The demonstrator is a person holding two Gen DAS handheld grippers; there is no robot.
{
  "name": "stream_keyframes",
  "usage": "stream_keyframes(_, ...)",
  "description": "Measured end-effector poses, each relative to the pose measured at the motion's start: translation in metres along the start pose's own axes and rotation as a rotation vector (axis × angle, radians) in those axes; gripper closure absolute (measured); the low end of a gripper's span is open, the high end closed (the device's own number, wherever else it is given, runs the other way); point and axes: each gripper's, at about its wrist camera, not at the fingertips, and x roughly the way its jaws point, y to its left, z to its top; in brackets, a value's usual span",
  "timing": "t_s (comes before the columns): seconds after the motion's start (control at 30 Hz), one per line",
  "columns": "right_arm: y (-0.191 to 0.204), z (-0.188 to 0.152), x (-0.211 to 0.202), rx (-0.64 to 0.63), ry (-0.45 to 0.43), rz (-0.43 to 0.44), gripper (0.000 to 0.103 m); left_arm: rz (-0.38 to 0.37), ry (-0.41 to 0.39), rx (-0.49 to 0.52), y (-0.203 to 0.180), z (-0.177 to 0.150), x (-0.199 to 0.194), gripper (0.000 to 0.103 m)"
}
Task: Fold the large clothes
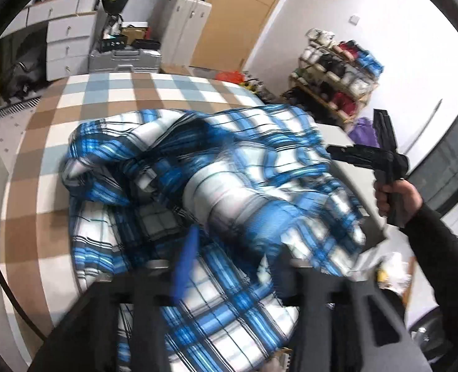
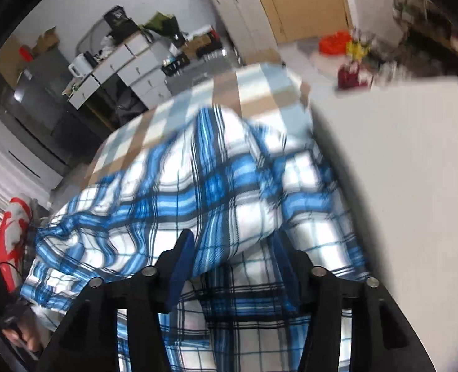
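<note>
Plaid shirt point(image 1: 197, 192), blue-white, lies crumpled at 6 o'clock on checkered bed point(image 1: 42, 161); left gripper point(image 1: 229, 266) and right gripper point(image 2: 233, 257) both gape wide over it.

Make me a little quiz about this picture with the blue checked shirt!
1. True or false: the plaid shirt is already folded flat.
2. What lies under it? A) checkered sheet B) bare wood floor C) red rug
3. Fill in: in the left wrist view, the right gripper is held by a ____.

Key: 1 false, it lies bunched up. 2 A. 3 hand.
</note>
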Motion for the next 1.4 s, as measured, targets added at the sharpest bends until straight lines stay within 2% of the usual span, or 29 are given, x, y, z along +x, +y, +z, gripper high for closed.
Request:
stream_keyframes(0.03, 0.007, 0.003, -0.01, -0.03, -0.03, -0.012, 0.043, -0.009, -0.016, -0.008, 0.0, -0.002, -0.004, 0.052)
stream_keyframes(0.1, 0.024, 0.012, -0.022, -0.091, -0.078, 0.003, 0.035, 0.04, -0.04, -0.029, 0.0, 0.001, 0.001, 0.05)
stream_keyframes(0.17, 0.041, 0.017, -0.022, -0.138, -0.099, 0.033, 0.032, 0.077, -0.01, -0.027, -0.002, 0.004, 0.017, 0.05)
stream_keyframes(0.23, 0.067, 0.02, -0.011, -0.181, -0.078, 0.05, 0.032, 0.085, 0.019, -0.066, -0.003, 0.01, 0.027, 0.05)
stream_keyframes(0.33, 0.104, 0.018, 0.009, -0.261, -0.021, 0.088, 0.032, 0.08, 0.044, -0.059, -0.009, 0.031, 0.035, 0.05)
stream_keyframes(0.47, 0.133, 0.033, 0.047, -0.367, 0.018, -0.005, 0.032, 0.053, 0.048, -0.029, -0.025, 0.076, 0.046, 0.05)
stream_keyframes(0.5, 0.137, 0.038, 0.057, -0.379, 0.031, -0.028, 0.032, 0.074, 0.043, 0.001, -0.028, 0.094, 0.056, 0.05)
stream_keyframes(0.57, 0.14, 0.048, 0.076, -0.406, 0.063, -0.079, 0.032, 0.159, 0.059, 0.038, -0.026, 0.106, 0.075, 0.05)
stream_keyframes(0.63, 0.135, 0.053, 0.094, -0.445, 0.093, -0.143, 0.032, 0.3, 0.128, 0.046, -0.005, 0.111, 0.107, 0.05)
stream_keyframes(0.67, 0.128, 0.053, 0.107, -0.464, 0.114, -0.199, 0.032, 0.324, 0.164, 0.019, 0.01, 0.106, 0.119, 0.05)
stream_keyframes(0.73, 0.111, 0.05, 0.128, -0.48, 0.171, -0.26, 0.032, 0.321, 0.25, -0.093, 0.044, 0.09, 0.139, 0.05)
stream_keyframes(0.77, 0.102, 0.047, 0.137, -0.486, 0.197, -0.259, 0.032, 0.298, 0.286, -0.174, 0.06, 0.078, 0.146, 0.051)
stream_keyframes(0.8, 0.092, 0.043, 0.145, -0.482, 0.213, -0.257, 0.033, 0.255, 0.302, -0.243, 0.071, 0.067, 0.15, 0.051)
stream_keyframes(0.83, 0.086, 0.041, 0.148, -0.47, 0.22, -0.249, 0.033, 0.223, 0.298, -0.261, 0.075, 0.058, 0.152, 0.051)
stream_keyframes(0.93, 0.071, 0.032, 0.151, -0.445, 0.232, -0.191, 0.032, 0.228, 0.246, -0.216, 0.074, 0.047, 0.15, 0.051)
stream_keyframes(1.0, 0.069, 0.032, 0.148, -0.443, 0.259, -0.187, 0.032, 0.231, 0.247, -0.239, 0.072, 0.047, 0.146, 0.051)
stream_keyframes(1.07, 0.076, 0.037, 0.141, -0.449, 0.279, -0.204, 0.032, 0.194, 0.222, -0.264, 0.066, 0.053, 0.131, 0.051)
stream_keyframes(1.13, 0.088, 0.045, 0.125, -0.466, 0.229, -0.187, 0.032, 0.118, 0.179, -0.249, 0.055, 0.065, 0.115, 0.051)
stream_keyframes(1.2, 0.104, 0.056, 0.107, -0.483, 0.154, -0.152, 0.026, 0.129, 0.149, -0.2, 0.043, 0.077, 0.107, 0.05)
stream_keyframes(1.23, 0.111, 0.062, 0.102, -0.48, 0.108, -0.16, 0.015, 0.158, 0.147, -0.172, 0.041, 0.083, 0.109, 0.05)
stream_keyframes(1.27, 0.115, 0.066, 0.104, -0.481, 0.092, -0.169, 0.006, 0.211, 0.168, -0.137, 0.04, 0.087, 0.118, 0.05)
stream_keyframes(1.33, 0.121, 0.074, 0.121, -0.49, 0.106, -0.213, 0.005, 0.278, 0.274, -0.127, 0.051, 0.088, 0.147, 0.05)
stream_keyframes(1.4, 0.118, 0.076, 0.153, -0.493, 0.187, -0.27, 0.006, 0.31, 0.387, -0.198, 0.074, 0.08, 0.174, 0.051)
